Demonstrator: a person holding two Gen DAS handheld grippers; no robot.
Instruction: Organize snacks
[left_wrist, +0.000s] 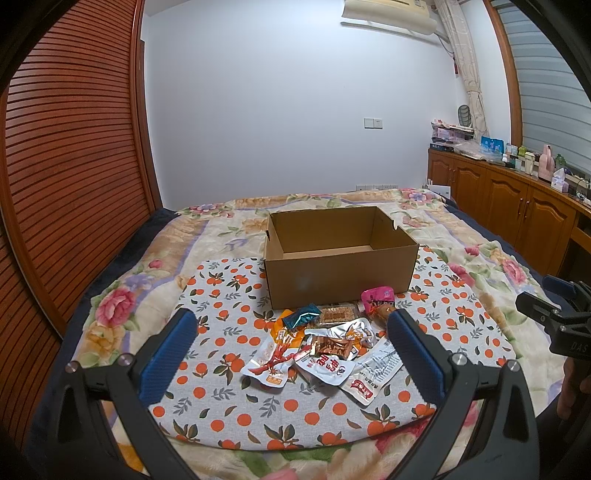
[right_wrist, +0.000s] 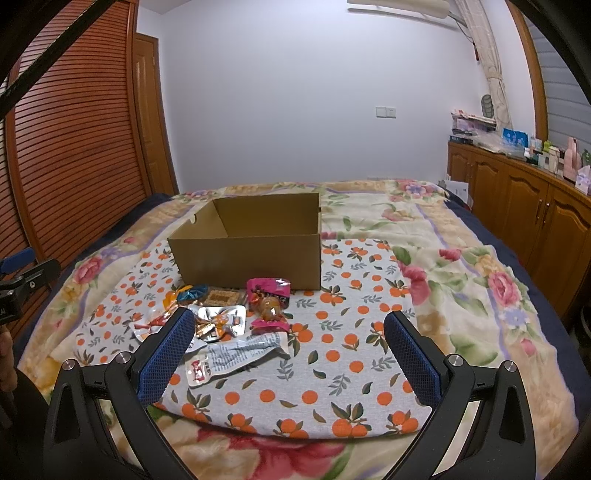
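Bedroom, bed (left_wrist: 461, 236) under floral blanket, orange-print cloth (left_wrist: 229, 373) at near edge. Snack packets (left_wrist: 321, 350) piled at cloth's middle, just before open cardboard box (left_wrist: 340, 277) at cloth's far edge; pink packet (right_wrist: 267, 301) on pile's right side. Left tool (left_wrist: 291, 350) wide open, holding nothing, hovering over pile. Right tool (right_wrist: 288, 354) wide open, holding nothing, right of pile.

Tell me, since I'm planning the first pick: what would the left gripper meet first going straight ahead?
Probably the loose pile of foil snack packets between its open jaws on the orange-print cloth; depth is uncertain.
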